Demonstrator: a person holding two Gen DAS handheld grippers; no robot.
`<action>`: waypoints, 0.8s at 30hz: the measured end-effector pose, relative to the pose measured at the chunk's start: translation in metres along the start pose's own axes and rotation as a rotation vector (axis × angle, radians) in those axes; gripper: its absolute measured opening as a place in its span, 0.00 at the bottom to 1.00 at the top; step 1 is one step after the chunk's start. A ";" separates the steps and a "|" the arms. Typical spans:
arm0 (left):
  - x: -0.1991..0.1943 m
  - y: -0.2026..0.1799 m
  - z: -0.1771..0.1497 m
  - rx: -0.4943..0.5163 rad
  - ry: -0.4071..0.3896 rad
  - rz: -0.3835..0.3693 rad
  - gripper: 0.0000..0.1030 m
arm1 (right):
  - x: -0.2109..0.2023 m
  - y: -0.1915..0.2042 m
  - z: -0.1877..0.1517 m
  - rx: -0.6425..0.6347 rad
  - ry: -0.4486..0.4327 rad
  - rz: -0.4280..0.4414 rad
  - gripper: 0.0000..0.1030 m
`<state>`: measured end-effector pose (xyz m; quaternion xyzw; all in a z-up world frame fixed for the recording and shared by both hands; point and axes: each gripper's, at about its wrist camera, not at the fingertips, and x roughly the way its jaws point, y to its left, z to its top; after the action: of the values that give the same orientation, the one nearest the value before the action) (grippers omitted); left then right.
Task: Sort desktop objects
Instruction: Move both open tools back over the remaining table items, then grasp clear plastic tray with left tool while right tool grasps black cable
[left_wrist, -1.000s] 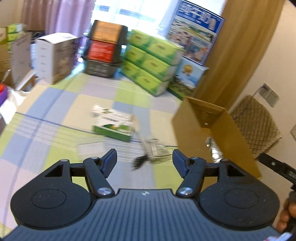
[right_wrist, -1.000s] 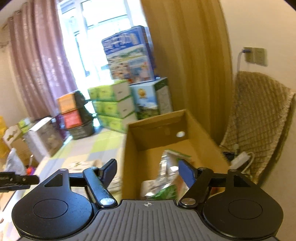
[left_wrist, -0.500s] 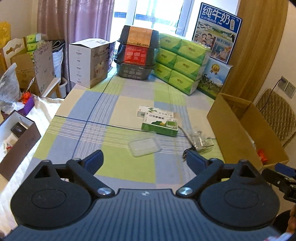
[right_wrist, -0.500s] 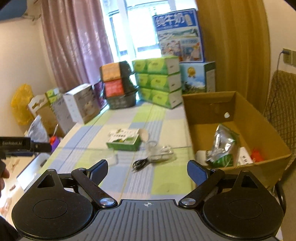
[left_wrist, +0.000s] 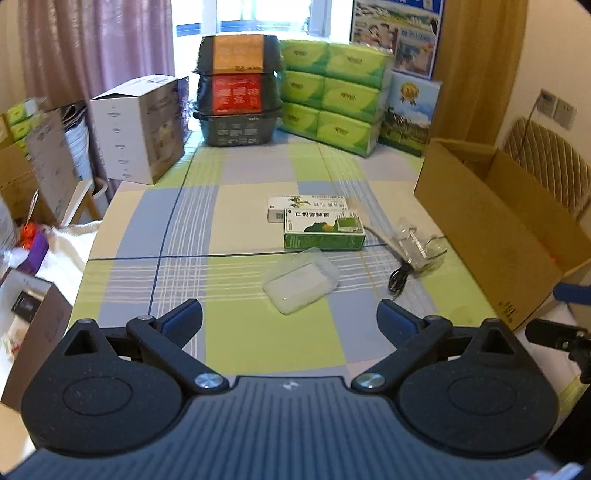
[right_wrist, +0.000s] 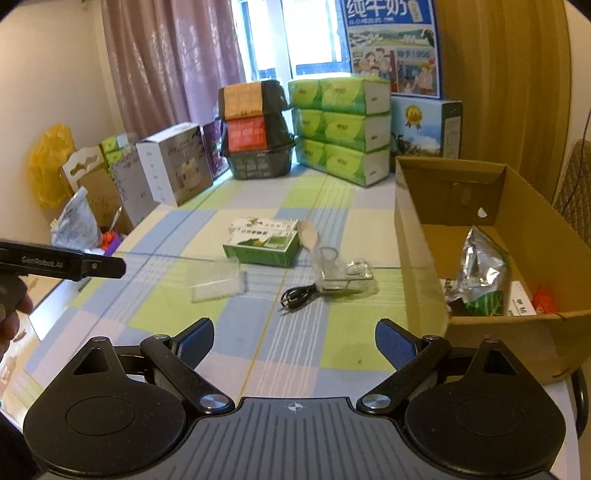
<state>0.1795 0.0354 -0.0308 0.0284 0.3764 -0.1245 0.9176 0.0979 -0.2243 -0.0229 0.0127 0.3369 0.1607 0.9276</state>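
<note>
Black ribbed left tool (left_wrist: 290, 319) with blue pads (left_wrist: 184, 318), silver screws (left_wrist: 207, 380)

window (right_wrist: 314, 33): bright, backlit | curtains (right_wrist: 166, 62): mauve left, ochre right | wall (right_wrist: 48, 74): cream

Cloth, card, clear plastic and foil are showing on the table.

A woven checked tablecloth (right_wrist: 236, 332) is lying matt over the table. The cardboard box (right_wrist: 413, 266) at its right edge is looking plain, matt brown, and a crinkled foil bag (right_wrist: 476, 269) inside is gleaming silver. Near the middle, a clear plastic tray (left_wrist: 301, 282) and a clear plastic packet (right_wrist: 341, 275) are catching light glossily; the green carton (left_wrist: 323, 230) is showing smooth printed card. A black cable (right_wrist: 295, 295) is looking rubbery. Both grippers are showing matt, finely speckled black plastic with shiny metal screws.
</note>
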 end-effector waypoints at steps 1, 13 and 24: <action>0.007 0.002 0.000 0.009 0.006 -0.003 0.96 | 0.005 0.001 0.000 -0.003 0.004 0.001 0.89; 0.080 0.016 -0.008 0.112 0.023 -0.073 0.96 | 0.078 0.000 -0.003 0.017 0.070 -0.006 0.89; 0.124 0.019 -0.001 0.223 0.001 -0.093 0.87 | 0.142 -0.011 -0.004 0.115 0.091 -0.034 0.65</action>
<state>0.2686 0.0287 -0.1184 0.1127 0.3615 -0.2079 0.9019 0.2009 -0.1915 -0.1161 0.0529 0.3876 0.1258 0.9117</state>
